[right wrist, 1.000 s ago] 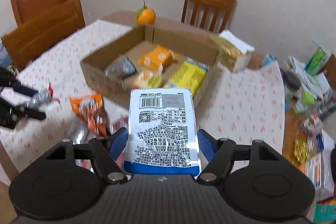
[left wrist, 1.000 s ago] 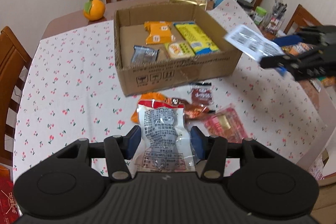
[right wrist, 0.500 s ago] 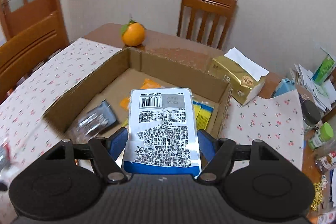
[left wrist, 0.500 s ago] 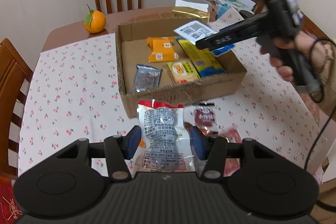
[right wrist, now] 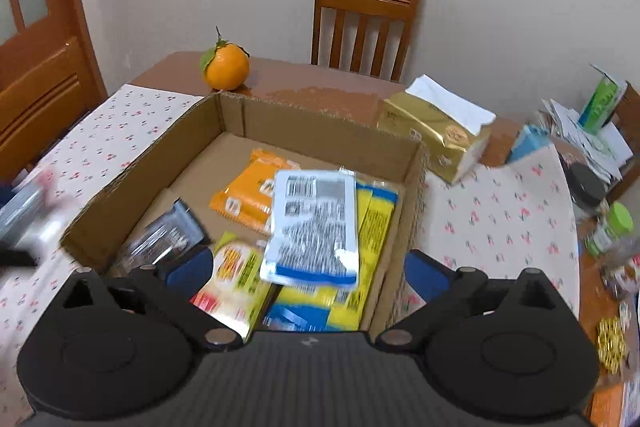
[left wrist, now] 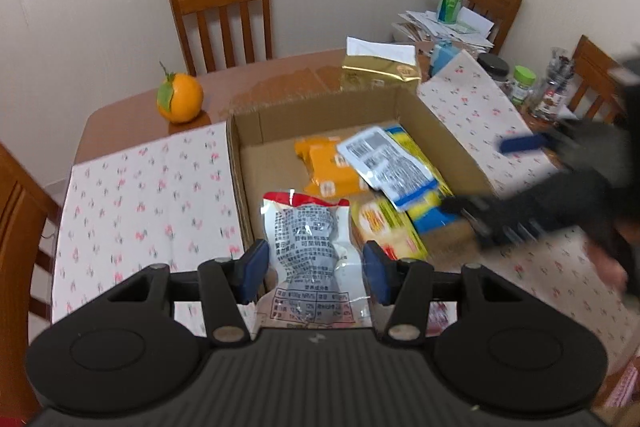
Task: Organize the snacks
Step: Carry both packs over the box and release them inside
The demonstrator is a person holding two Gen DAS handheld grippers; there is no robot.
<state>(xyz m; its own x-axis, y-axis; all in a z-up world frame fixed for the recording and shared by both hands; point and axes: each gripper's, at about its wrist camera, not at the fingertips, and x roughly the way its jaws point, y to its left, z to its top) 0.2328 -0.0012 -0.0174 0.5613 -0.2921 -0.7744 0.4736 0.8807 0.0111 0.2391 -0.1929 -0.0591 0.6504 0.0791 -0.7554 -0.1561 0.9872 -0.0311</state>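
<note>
The right hand-held gripper (right wrist: pixel 308 277) is standing with its blue pads spread wide, its jaws having just been opening, and nothing is sitting between them now: the white packet with the blue edge (right wrist: pixel 314 227) is lying free just ahead of the pads, inside the cardboard box (right wrist: pixel 320 125), overlapping the yellow packet (right wrist: pixel 372 239) and the orange packet (right wrist: pixel 248 195). The left hand-held gripper (left wrist: pixel 312 269) is pinching the silver pouch with the red top (left wrist: pixel 310 243) by its lower part, the pouch standing up between the pads and hanging above the box's near wall. Further out in the box a dark foil packet (right wrist: pixel 164 239) is lying toward the left wall and a yellow-and-red packet (right wrist: pixel 236 275) is lying against the near wall. The box is sitting on the cherry-print cloth (left wrist: pixel 148 195) in the middle of the surface; beyond its far wall an orange (left wrist: pixel 180 99) is sitting near the far left corner, and a gold tissue pack (left wrist: pixel 380 67) is lying by the far edge. The step in hand looks like dropping packets into the box one after another: the right side's release seems done, and the left side's turn is coming. That next move is probably calling for carrying the pouch over the bare cardboard floor at the left of the box, then parting the pads there.
</note>
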